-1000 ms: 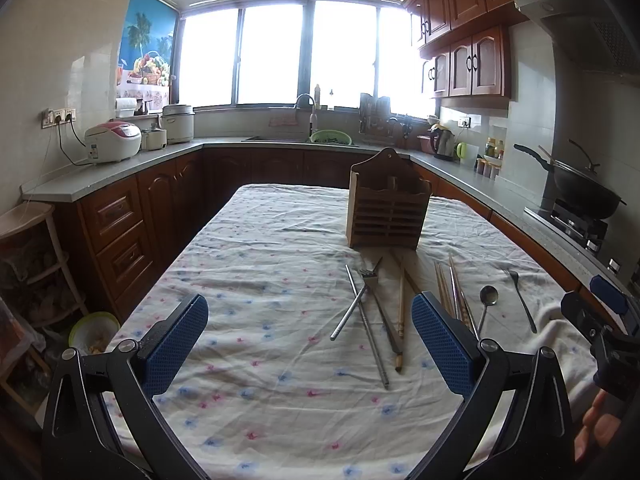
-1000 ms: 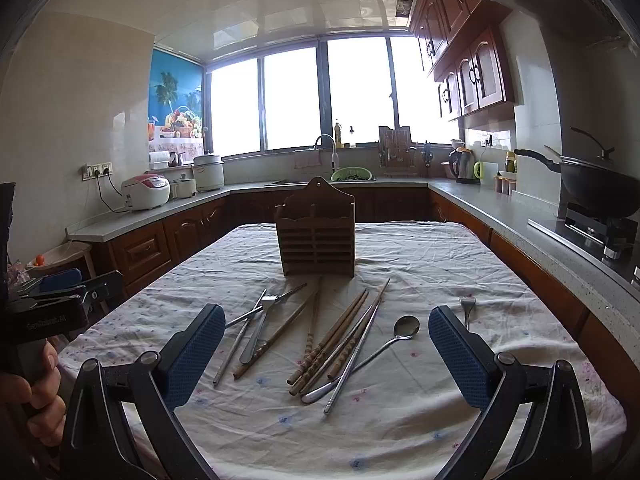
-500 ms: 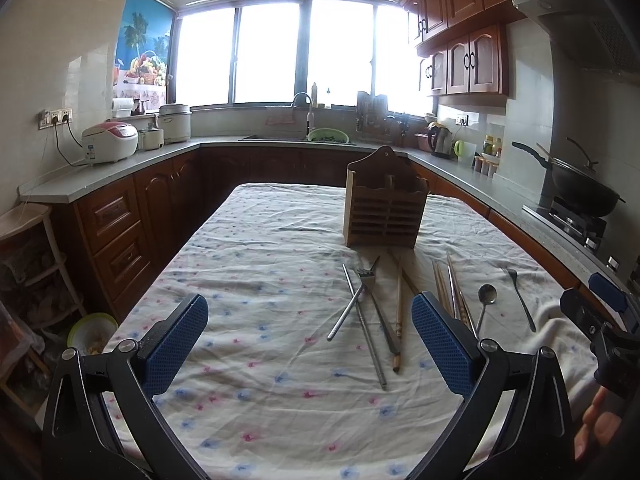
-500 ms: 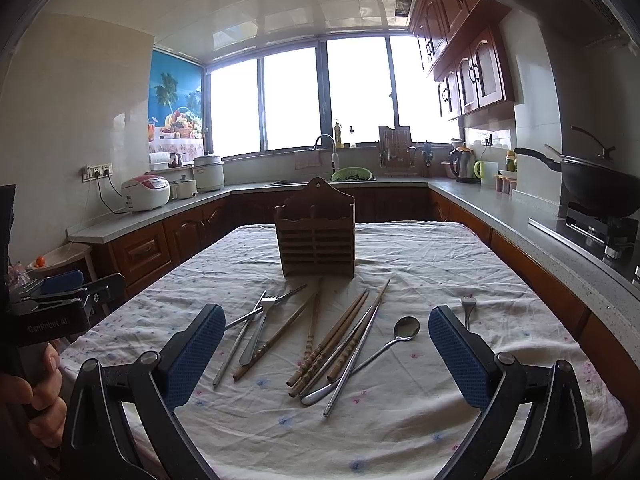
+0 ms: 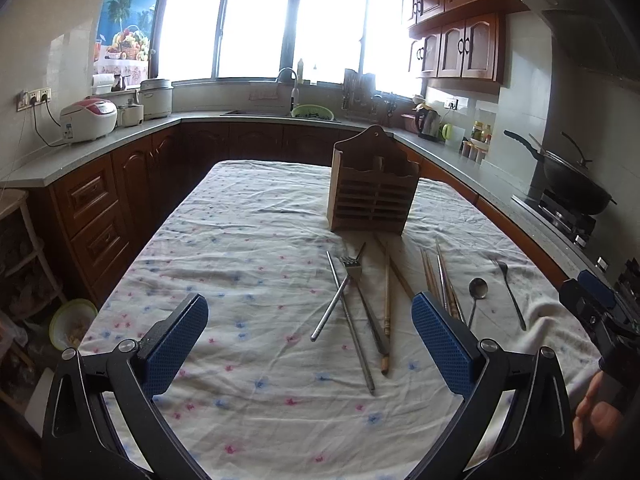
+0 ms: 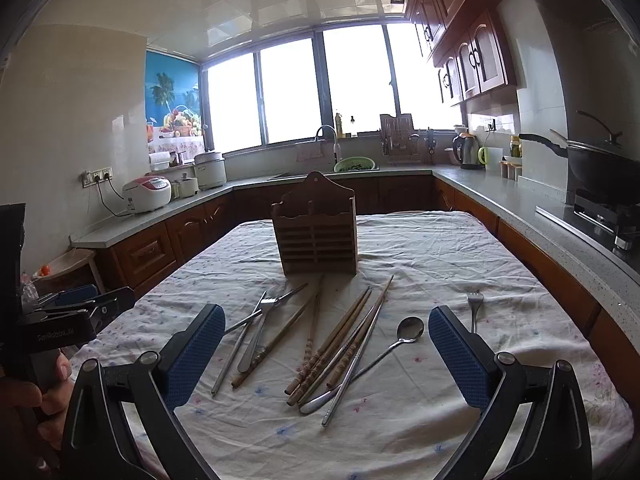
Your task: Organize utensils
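Sunlit kitchen, cloth-covered bench (image 6: 440, 248), wooden utensil holder (image 6: 316, 232) upright mid-bench, chopsticks (image 6: 340, 344), spoon (image 6: 400, 336) and forks (image 6: 264, 320) scattered just in front of it, left hand-held gripper (image 5: 310, 344) spread wide and empty, right hand-held gripper (image 6: 326, 356) likewise apart, hovering above the utensils.

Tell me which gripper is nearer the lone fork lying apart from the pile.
Right. The right gripper has the lone fork just beyond its right finger; the left gripper sits across the pile.
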`<action>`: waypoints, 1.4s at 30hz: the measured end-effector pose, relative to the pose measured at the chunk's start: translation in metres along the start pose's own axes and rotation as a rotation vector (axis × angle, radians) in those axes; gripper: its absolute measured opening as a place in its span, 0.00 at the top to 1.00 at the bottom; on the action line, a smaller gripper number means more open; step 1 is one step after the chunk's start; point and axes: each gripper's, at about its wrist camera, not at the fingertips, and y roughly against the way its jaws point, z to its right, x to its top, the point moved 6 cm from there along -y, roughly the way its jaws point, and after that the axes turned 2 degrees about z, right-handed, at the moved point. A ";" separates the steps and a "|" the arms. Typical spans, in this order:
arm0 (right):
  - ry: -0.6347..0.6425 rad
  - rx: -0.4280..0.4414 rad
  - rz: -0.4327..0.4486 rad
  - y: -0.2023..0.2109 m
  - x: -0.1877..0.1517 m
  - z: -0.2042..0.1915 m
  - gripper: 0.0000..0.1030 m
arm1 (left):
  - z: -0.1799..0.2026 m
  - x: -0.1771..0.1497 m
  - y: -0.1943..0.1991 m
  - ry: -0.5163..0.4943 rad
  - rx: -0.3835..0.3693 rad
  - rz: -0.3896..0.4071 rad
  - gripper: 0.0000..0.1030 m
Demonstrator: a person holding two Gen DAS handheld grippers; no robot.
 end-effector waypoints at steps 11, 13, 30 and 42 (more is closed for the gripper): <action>-0.042 0.002 -0.073 -0.039 0.010 0.022 0.03 | 0.009 0.013 -0.063 0.006 -0.055 -0.125 0.00; -0.055 0.001 -0.089 -0.048 0.010 0.026 0.05 | 0.013 0.015 -0.075 -0.009 -0.056 -0.144 0.00; -0.159 -0.012 -0.289 -0.135 0.001 0.059 0.41 | 0.039 0.007 -0.179 -0.041 -0.134 -0.391 0.25; -0.226 -0.055 -0.421 -0.202 -0.009 0.091 0.58 | 0.052 0.001 -0.222 -0.052 -0.166 -0.487 0.49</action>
